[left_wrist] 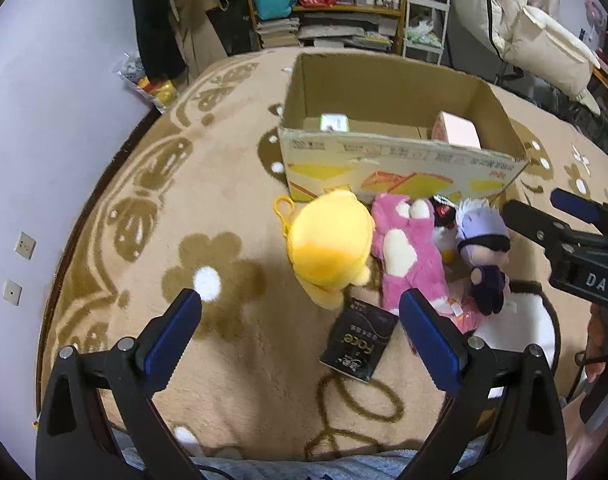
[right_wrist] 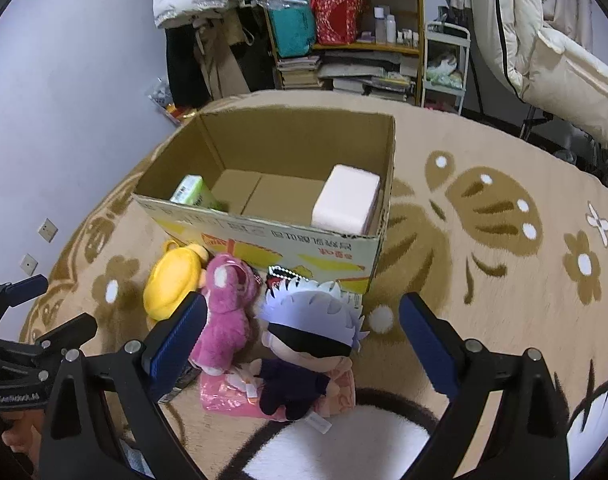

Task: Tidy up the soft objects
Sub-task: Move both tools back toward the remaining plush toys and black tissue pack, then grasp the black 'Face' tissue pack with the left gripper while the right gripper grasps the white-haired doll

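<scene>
Plush toys lie in a row on the patterned blanket (left_wrist: 232, 208), just in front of the open cardboard box (right_wrist: 264, 236). From left to right we see the yellow plush (left_wrist: 328, 240), the pink bear (left_wrist: 408, 252) and the white-haired doll (right_wrist: 308, 336), which rests on a pink packet (right_wrist: 224, 394). A black packet (left_wrist: 360, 340) lies nearer to us. Our left gripper (left_wrist: 300, 308) hovers with fingers apart and empty; our right gripper (right_wrist: 304, 316) does likewise above the doll.
</scene>
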Demonstrator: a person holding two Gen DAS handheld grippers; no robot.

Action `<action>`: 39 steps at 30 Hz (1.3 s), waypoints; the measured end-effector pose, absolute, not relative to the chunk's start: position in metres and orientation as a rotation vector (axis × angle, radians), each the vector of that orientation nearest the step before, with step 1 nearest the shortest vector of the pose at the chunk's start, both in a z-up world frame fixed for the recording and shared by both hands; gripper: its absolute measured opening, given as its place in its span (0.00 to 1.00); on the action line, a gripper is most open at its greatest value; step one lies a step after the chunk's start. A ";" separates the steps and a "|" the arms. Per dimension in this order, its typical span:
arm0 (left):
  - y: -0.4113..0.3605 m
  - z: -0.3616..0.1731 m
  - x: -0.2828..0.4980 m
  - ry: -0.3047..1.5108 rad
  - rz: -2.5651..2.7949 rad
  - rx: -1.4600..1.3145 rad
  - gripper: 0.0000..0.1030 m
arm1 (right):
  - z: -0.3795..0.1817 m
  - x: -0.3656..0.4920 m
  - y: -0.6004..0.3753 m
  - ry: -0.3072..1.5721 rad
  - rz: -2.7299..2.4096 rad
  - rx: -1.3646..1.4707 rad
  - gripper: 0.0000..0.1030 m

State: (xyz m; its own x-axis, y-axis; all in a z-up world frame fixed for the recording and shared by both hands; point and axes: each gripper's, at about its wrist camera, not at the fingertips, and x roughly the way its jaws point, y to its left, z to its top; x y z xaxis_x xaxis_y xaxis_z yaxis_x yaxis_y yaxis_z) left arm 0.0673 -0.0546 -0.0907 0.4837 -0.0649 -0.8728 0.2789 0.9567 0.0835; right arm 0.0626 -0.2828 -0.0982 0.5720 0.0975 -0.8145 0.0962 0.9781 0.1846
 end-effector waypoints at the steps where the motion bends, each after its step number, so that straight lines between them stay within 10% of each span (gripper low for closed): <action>1: -0.056 -0.092 0.067 1.056 -0.216 0.229 0.95 | -0.100 0.064 -0.283 0.970 -0.001 0.215 0.98; 39: -0.090 -0.187 0.088 1.386 -0.227 0.297 0.95 | -0.174 0.097 -0.284 1.249 -0.002 0.277 0.98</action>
